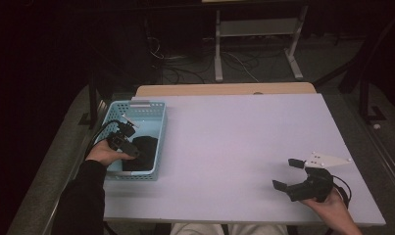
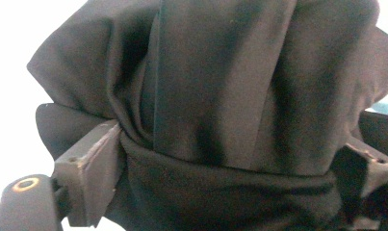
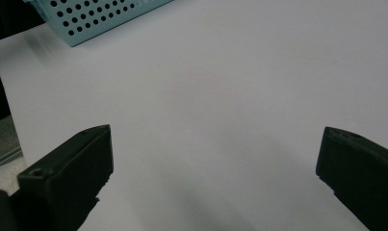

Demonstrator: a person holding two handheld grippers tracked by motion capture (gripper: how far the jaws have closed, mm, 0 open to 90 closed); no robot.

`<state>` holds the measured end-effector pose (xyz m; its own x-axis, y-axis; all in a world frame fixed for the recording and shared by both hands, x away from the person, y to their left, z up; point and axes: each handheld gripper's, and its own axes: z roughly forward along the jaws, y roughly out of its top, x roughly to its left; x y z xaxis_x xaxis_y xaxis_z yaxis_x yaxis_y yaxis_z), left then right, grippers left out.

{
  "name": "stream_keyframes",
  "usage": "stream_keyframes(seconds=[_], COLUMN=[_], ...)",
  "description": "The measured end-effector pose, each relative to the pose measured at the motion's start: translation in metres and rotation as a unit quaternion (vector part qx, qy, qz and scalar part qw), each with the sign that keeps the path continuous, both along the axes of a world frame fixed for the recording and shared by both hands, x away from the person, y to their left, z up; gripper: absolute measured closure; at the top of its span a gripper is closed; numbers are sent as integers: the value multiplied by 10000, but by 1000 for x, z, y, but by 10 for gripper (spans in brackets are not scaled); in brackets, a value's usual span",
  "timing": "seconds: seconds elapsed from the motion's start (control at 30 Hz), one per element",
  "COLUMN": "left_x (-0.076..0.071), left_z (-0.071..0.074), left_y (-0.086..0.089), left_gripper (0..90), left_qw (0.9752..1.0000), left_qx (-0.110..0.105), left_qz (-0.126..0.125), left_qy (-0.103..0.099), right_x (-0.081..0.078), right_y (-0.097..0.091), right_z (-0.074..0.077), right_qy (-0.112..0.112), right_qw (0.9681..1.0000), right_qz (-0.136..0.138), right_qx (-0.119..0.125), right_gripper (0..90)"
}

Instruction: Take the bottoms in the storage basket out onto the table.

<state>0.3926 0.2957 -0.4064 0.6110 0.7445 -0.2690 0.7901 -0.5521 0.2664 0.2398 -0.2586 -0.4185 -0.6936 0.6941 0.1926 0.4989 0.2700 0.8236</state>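
Observation:
A black cloth (image 1: 145, 149) lies bunched in the near end of a light blue perforated basket (image 1: 136, 105) at the table's left. My left gripper (image 1: 135, 151) reaches into the basket from the left, and its jaws stand wide apart on either side of the cloth. In the left gripper view the cloth (image 2: 220, 96) bulges between and above the two jaws of the left gripper (image 2: 230, 178), touching both. My right gripper (image 1: 287, 174) rests low over the table's near right part, open, with nothing between its fingers. The right gripper (image 3: 215, 168) faces bare tabletop.
The white table (image 1: 234, 142) has a wooden strip along its far edge. The basket's corner (image 3: 95, 17) shows in the right gripper view. Beyond the table are a metal frame's legs (image 1: 256, 44) and cables on a dark floor.

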Motion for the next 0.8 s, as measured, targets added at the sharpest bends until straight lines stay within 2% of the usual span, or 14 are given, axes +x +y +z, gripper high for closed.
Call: stream_keyframes(seconds=[0.23, 0.37, 0.63, 0.8], left_x=[0, -1, -2, -1], left_z=[-1, 0, 0, 2], left_y=[0, -1, -3, -2], left_gripper=[184, 289, 501, 631], left_qw=[10000, 9999, 9998, 9999], left_qx=[-2, 86, 57, -5], left_qz=[-11, -37, -115, -19], left_qy=[27, -44, -164, -114], right_x=[0, 0, 0, 0], right_y=[0, 0, 0, 0], right_z=[0, 0, 0, 0], right_qy=[-3, -1, -2, -4], right_qw=[10000, 10000, 10000, 10000], right_qz=[4, 6, -1, -22], right_qx=[-6, -7, -10, -4], right_gripper=[0, 0, 0, 0])
